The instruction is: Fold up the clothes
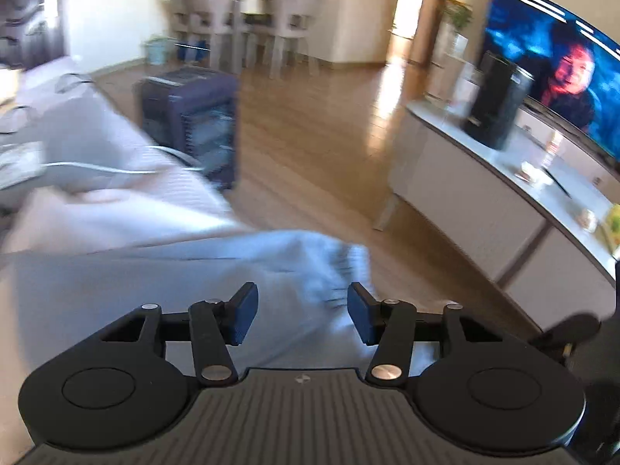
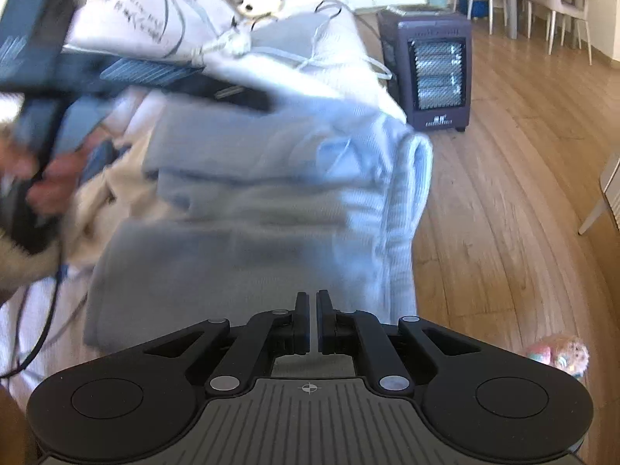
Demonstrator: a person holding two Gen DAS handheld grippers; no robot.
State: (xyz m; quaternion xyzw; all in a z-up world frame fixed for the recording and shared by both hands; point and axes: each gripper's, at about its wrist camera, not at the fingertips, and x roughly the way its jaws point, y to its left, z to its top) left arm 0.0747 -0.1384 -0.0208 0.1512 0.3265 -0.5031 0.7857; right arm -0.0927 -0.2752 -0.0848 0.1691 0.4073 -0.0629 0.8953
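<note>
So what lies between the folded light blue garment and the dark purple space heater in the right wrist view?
Only white bedding and bare wooden floor separate the light blue garment from the dark purple heater, seen in the right wrist view.

This is a living room in a home. There is a big TV on a long white stand, a wood floor, a heater, and a table with chairs.

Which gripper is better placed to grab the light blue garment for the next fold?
Probably the left gripper: its jaws are open with the light blue garment right between and ahead of them. The right gripper is nearly closed.
</note>
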